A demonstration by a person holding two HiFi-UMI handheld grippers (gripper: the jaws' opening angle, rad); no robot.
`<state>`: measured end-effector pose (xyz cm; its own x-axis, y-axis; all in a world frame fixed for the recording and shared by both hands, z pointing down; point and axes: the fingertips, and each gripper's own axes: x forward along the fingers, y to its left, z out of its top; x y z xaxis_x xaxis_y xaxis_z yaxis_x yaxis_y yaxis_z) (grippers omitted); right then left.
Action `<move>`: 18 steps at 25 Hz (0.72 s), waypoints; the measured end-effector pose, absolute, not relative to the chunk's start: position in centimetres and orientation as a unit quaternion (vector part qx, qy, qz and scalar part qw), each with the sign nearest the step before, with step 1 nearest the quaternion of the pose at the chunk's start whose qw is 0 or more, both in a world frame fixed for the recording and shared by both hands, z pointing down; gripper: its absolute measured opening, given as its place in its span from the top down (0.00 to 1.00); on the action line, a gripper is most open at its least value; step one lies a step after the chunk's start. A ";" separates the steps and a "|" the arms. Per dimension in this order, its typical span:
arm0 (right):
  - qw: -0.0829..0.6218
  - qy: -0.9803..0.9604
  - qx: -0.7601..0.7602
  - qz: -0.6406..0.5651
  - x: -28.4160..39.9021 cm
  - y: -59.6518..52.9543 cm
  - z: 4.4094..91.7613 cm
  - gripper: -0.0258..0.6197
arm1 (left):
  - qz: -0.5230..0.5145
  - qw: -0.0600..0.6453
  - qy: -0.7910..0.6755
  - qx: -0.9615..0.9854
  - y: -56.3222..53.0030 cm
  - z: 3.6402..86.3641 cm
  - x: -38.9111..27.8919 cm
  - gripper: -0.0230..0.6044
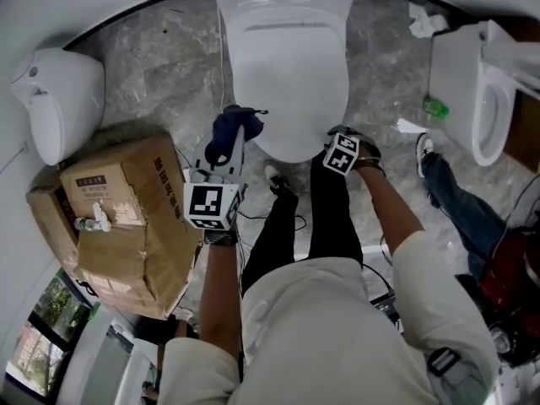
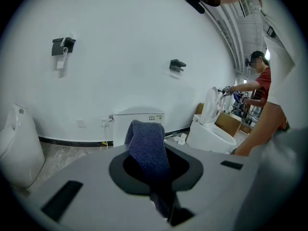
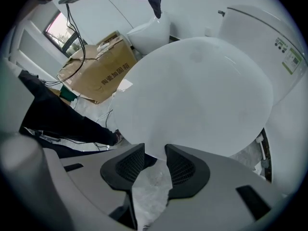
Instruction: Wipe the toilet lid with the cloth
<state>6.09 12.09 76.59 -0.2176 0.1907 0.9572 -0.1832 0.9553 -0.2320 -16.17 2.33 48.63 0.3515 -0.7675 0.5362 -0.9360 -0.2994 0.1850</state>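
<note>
The white toilet lid [image 1: 287, 83] is down, seen from above in the head view. My left gripper [image 1: 228, 146] hovers by the lid's front left edge, shut on a dark blue cloth [image 1: 232, 129] that bunches up out of its jaws. In the left gripper view the cloth [image 2: 147, 143] stands up between the jaws, with the cistern [image 2: 138, 117] behind it. My right gripper [image 1: 336, 137] points steeply down at the lid's front right edge. In the right gripper view the lid [image 3: 192, 90] fills the frame and its front rim sits pinched in that gripper [image 3: 155, 160].
A cardboard box [image 1: 126, 218] stands on the floor to the left, with a white urinal [image 1: 59, 99] behind it. A second toilet [image 1: 477, 91] stands at the right, another person's leg [image 1: 456, 201] beside it. A green bottle [image 1: 434, 106] lies on the marble floor.
</note>
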 end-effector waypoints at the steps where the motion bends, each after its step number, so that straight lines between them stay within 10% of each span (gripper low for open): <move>1: 0.626 -0.764 -0.001 0.156 6.1 12.1 76.8 0.74 | 0.178 0.240 -0.541 0.786 2.1 48.9 -16.2 0.89; 18: 0.527 -0.755 0.121 0.371 5.2 9.1 75.0 0.77 | 0.177 0.281 -0.535 0.777 -5.0 58.6 -16.7 0.89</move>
<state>5.17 9.09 74.99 -0.4159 0.2076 0.8854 -0.5736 0.6957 -0.4325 -16.72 -5.01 58.57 0.3657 -0.7319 0.5750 -0.9304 -0.2702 0.2478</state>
